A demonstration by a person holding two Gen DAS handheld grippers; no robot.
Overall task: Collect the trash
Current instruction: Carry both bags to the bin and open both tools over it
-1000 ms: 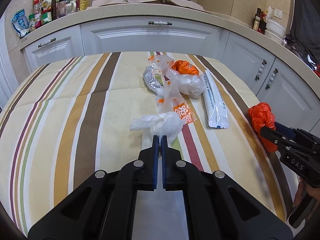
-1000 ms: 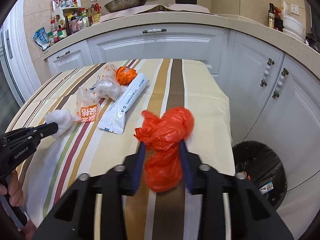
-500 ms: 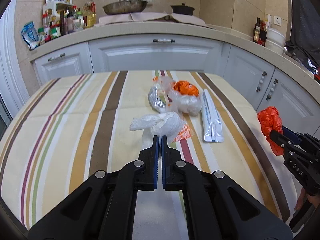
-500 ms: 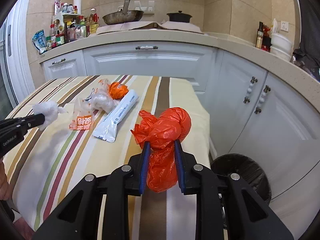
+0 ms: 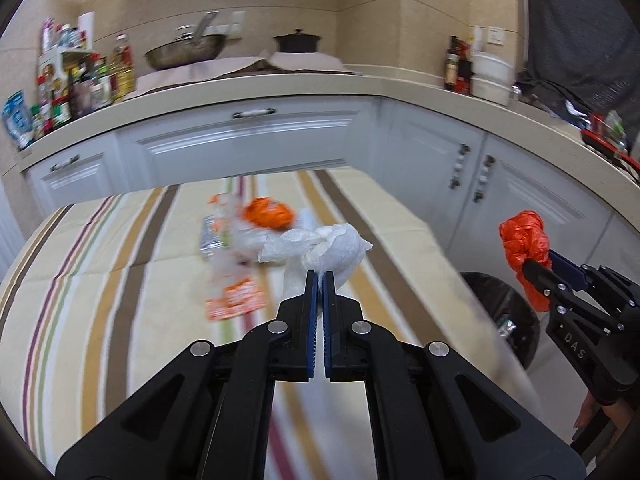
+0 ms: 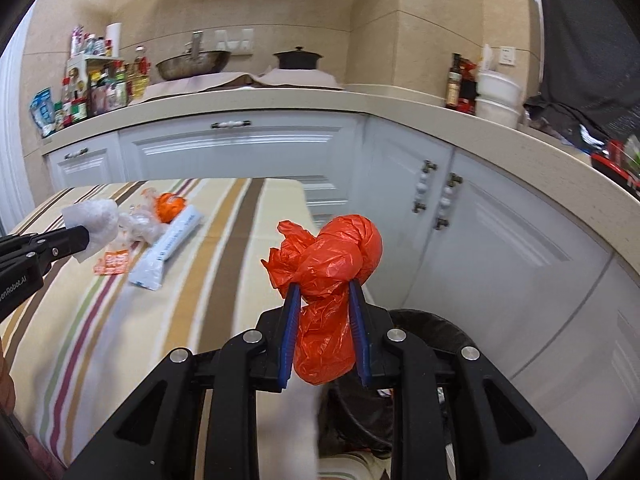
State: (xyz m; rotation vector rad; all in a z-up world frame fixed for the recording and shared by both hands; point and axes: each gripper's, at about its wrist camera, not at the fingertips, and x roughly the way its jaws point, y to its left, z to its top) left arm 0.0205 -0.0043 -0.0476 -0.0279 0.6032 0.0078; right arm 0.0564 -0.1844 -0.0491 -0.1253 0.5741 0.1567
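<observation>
Kitchen setting: white base cabinets [image 6: 256, 148] under a beige counter, with a striped tablecloth [image 5: 100, 280] covering the work surface.

Right gripper [image 6: 323, 304]: jaws narrowly parted and clamped on a knotted orange-red bag [image 6: 328, 280], gripped at the waist below the knot so the bundle cannot slip. The bag is off the cloth, and the black-lined bin [image 6: 432, 328] sits just beyond the fingers at 5 o'clock from the bag, so a drop appears to be the step in hand.

Left gripper [image 5: 319, 280]: jaws fully closed, pinching the edge of a crumpled white tissue wad [image 5: 332, 248], also lifted clear.

Remaining trash lies on the cloth at about 10 o'clock from the left gripper: an orange wrapper [image 5: 266, 214], clear plastic film [image 5: 240, 240], a flat orange sachet [image 5: 236, 300]. A long white pouch [image 6: 168, 248] shows in the right wrist view.

Legible writing: "DAS" on the right gripper body; "enRobot.AI", partly cut off, on the left gripper body. Printing on the pouch and sachet is too blurred to read.
</observation>
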